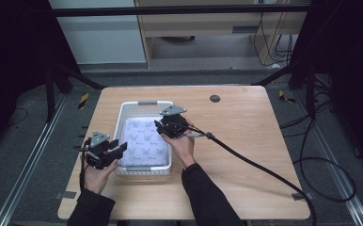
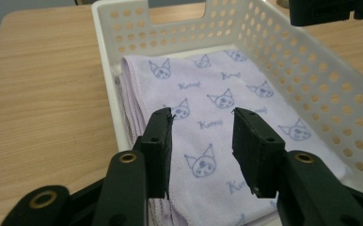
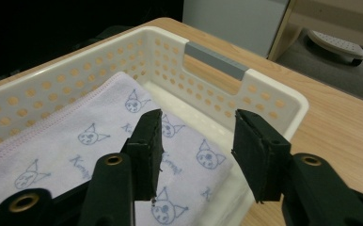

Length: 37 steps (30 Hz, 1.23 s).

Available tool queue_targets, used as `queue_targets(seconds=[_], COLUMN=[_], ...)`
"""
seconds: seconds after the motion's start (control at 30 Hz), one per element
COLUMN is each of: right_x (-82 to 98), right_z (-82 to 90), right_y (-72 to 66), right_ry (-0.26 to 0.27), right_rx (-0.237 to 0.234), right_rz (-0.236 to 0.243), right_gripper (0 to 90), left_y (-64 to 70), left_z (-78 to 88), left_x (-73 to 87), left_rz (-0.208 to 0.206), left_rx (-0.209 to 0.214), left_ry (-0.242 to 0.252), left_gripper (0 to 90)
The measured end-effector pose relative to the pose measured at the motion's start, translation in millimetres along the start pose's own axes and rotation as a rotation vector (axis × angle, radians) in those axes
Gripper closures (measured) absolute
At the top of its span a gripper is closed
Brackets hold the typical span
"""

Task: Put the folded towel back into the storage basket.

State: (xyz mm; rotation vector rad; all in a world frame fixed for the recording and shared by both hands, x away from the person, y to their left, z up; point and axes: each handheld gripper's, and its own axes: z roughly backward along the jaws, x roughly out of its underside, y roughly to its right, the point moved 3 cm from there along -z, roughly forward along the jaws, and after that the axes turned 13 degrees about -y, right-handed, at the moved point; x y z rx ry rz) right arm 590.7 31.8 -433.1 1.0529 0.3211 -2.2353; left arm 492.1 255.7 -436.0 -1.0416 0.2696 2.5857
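Note:
A folded pale lilac cloth (image 1: 144, 141) printed with small cartoon faces lies flat in a white perforated basket (image 1: 123, 110) on the wooden table. My left gripper (image 1: 116, 147) hovers at the basket's near left corner, open, with nothing between its jaws. In the left gripper view the cloth (image 2: 217, 108) lies beyond the left gripper (image 2: 202, 141). My right gripper (image 1: 161, 127) is above the basket's right wall, open and empty. The right gripper view has the right gripper (image 3: 197, 146) over the cloth's (image 3: 90, 146) far corner, near the basket's wall (image 3: 264, 94).
The wooden table (image 1: 245, 141) has bare room to the right of the basket and along its front. A dark round grommet (image 1: 215, 98) sits near the far edge. The right gripper's thick black cable (image 1: 264, 169) trails across the table to the right front corner.

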Motion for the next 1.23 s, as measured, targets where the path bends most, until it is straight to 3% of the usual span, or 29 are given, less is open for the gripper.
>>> queue_targets(seconds=[0.3, 0.67, 0.9, 1.03, 1.07, 1.23], right_x=[6.8, 33.4, 64.0, 78.5, 91.1, 118.6], right_z=[32.6, 80.0, 111.2, 119.7, 125.6, 136.9], right_y=[13.7, 39.9, 58.5, 65.6, 71.3, 82.5], right_ry=[0.031, 0.062, 0.061, 0.048, 0.040, 0.021], right_rx=[0.004, 0.007, 0.015, 0.013, 0.016, 0.018], right_rz=[-0.013, -0.046, -0.070, -0.081, -0.091, -0.120], right_gripper=[35.5, 22.5, 17.3, 16.1, 15.8, 15.3], left_y=[2.1, -0.4, -6.6, -8.8, -10.9, -17.1], left_z=[16.7, 25.4, 27.5, 27.6, 27.3, 29.0], left_x=[-2.7, 1.2, 6.6, 8.9, 10.4, 13.8], left_rz=[-0.008, -0.023, -0.021, -0.020, -0.016, 0.003], left_rx=[0.036, 0.043, 0.034, 0.028, 0.021, 0.004], left_ry=[0.054, 0.086, 0.084, 0.081, 0.078, 0.084], left_gripper=[52.5, 41.8, 36.3, 35.4, 35.2, 34.9])
